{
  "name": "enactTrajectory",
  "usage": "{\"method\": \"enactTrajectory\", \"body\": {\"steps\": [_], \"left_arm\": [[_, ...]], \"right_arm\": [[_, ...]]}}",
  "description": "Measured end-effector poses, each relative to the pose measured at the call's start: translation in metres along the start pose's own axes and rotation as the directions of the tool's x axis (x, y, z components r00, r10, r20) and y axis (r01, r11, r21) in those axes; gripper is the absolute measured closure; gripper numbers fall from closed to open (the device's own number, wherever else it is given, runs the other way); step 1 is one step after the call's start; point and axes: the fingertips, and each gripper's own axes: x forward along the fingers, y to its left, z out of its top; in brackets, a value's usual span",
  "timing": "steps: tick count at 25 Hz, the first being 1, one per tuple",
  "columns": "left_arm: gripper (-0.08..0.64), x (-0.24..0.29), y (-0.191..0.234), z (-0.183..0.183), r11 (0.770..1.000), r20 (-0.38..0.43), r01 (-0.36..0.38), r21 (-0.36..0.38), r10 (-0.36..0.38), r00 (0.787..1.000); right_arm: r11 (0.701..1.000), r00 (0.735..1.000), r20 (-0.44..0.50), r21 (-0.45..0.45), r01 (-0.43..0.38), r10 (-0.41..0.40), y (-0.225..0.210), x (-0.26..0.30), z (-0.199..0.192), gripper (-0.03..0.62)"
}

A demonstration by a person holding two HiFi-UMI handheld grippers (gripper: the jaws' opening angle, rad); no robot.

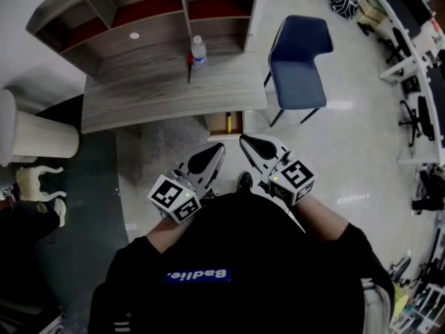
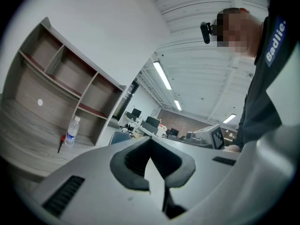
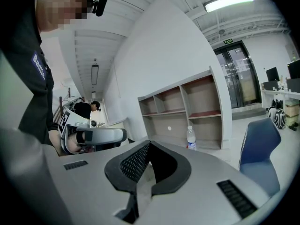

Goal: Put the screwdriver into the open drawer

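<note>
The left gripper (image 1: 217,152) has its jaws pressed together with nothing between them, and the right gripper (image 1: 247,143) is likewise closed and empty. Both are held close to the person's chest, just off the front edge of the grey wooden surface (image 1: 139,99), tips angled toward each other. Under that front edge, the drawer (image 1: 226,122) stands pulled out, with a yellow object (image 1: 227,122) lying inside. The red-handled screwdriver (image 1: 189,64) lies on the surface, toward the back, just beside a water bottle (image 1: 198,49) that stands upright before the shelf unit (image 1: 149,9). A blue chair (image 1: 299,65) stands right of the surface.
</note>
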Motion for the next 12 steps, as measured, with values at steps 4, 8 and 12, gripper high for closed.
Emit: {"method": "enactTrajectory", "body": {"steps": [4, 8, 12], "left_arm": [[0.558, -0.001, 0.0005, -0.0014, 1.0, 0.0, -0.001, -0.001, 0.001, 1.0], [0.558, -0.0017, -0.0003, -0.0024, 1.0, 0.0, 0.0, -0.003, 0.0, 1.0], [0.558, -0.0036, -0.001, -0.0043, 1.0, -0.002, 0.003, -0.005, -0.003, 1.0]], "right_arm": [[1.0, 1.0, 0.001, 0.001, 0.001, -0.001, -0.0007, -0.0001, -0.0033, 0.564], [1.0, 1.0, -0.006, 0.004, 0.003, -0.002, 0.0013, -0.0003, -0.004, 0.563], [1.0, 1.0, -0.009, 0.0, 0.003, -0.003, 0.0017, -0.0003, -0.0082, 0.563]]}}
